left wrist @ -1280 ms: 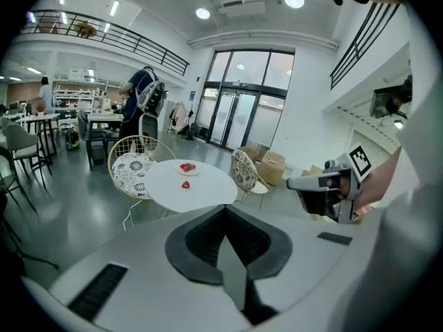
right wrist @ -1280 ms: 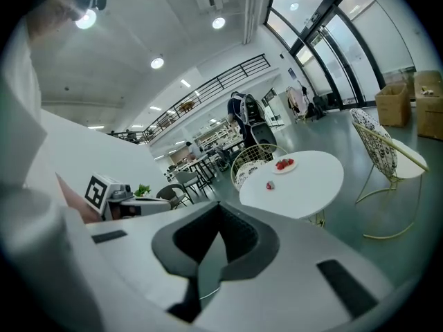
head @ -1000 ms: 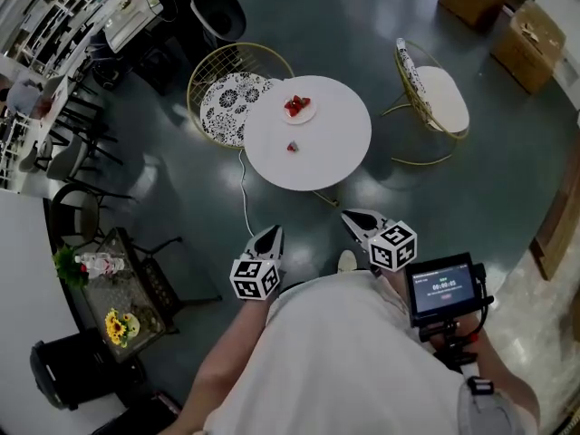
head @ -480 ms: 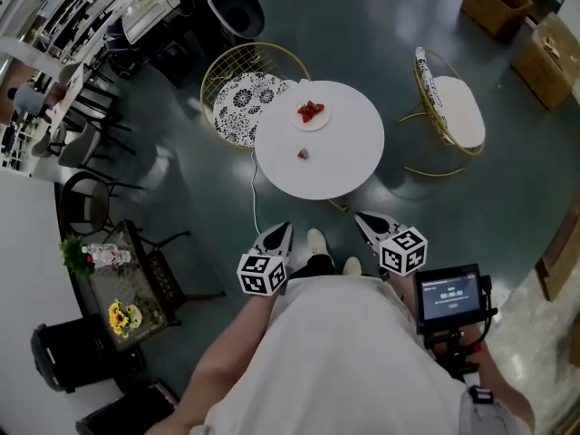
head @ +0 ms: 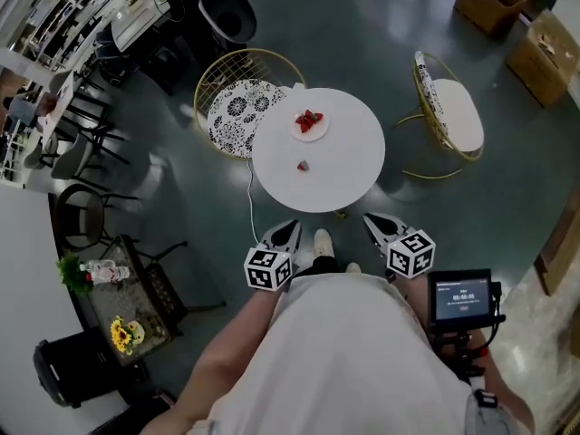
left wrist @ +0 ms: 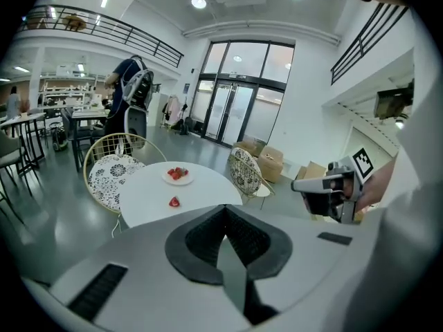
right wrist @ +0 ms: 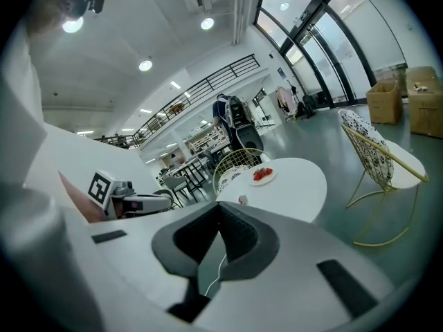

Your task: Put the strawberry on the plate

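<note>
Fingers of the left gripper [head: 288, 229] and the right gripper [head: 373, 220] are pressed together on nothing, near the round white table [head: 349, 148]. One strawberry [head: 303, 165] lies mid-table, apart from the plate [head: 297, 131] of berries farther off. A wire chair [head: 237, 107] stands far left and a second chair [head: 450, 111] right, on the dark floor [head: 362, 25].

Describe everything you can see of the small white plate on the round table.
The small round white plate lies flat on the round white table, towards its far side, close to the gold wire chair with the patterned cushion. It looks plain; its material cannot be told. Several red strawberries are heaped on it. A lone red strawberry lies apart from it on the tabletop.
</note>
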The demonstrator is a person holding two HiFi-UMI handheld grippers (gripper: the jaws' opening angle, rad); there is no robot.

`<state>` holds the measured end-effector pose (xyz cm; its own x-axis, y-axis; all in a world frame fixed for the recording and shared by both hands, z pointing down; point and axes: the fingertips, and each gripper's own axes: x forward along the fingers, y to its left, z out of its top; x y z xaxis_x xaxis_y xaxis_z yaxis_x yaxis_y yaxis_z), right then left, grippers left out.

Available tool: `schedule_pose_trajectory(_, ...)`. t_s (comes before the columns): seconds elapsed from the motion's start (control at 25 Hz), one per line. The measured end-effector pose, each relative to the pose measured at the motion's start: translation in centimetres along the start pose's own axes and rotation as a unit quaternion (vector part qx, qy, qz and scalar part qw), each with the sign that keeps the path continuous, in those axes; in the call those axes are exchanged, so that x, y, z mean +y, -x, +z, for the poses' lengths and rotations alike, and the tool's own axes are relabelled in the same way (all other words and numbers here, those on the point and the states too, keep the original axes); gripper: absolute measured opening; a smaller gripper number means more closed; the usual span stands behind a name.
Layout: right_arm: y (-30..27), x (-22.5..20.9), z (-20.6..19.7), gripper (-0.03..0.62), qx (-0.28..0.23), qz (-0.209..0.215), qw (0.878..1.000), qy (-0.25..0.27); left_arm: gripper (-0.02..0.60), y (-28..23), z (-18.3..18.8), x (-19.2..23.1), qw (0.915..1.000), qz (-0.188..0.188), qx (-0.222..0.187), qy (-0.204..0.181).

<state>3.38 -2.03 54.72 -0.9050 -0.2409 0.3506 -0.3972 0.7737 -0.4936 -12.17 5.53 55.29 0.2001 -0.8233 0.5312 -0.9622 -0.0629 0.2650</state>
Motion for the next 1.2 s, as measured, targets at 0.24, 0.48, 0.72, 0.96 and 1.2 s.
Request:
schedule_pose_trajectory(0.24, -2.0, -1.8, 2.6, 0.005, -0.007, -0.019, 1.0, 0.001, 0.005, -2.6, 2.3, 2.0, 0.9996, -0.024, 0.006, -0.011)
schedule_pose_trajectory(0.48, -4.5, -2.8, 4.9, 0.005, -0.015, -0.037, 0.999, -0.001, 0.005, -4.3, 3.9, 3.9, 0.9978, -0.059, 0.012, -0.026)
schedule_pose_trajectory(0.72, -7.0, -3.3, 5.9, 0.005, -0.015, -0.055, 0.998, -0.006, 0.005, -5.9, 4.2, 6.7, 0.9955, -0.078, 0.038, -0.037)
schedule_pose_trajectory(0.96, -9.3, -3.7, 6.7, 0.005, -0.018, -0.077, 0.997, -0.008, 0.005, -7.5, 3.9, 8.8, 0.9909, -0.113, 0.057, -0.044)
schedule_pose_trajectory(1.2, -10.5, -4.0, 6.9, 0.005, -0.013, -0.093, 0.996, -0.003, 0.005, -8.7, 3.9, 10.8, 0.9887, -0.13, 0.064, -0.035)
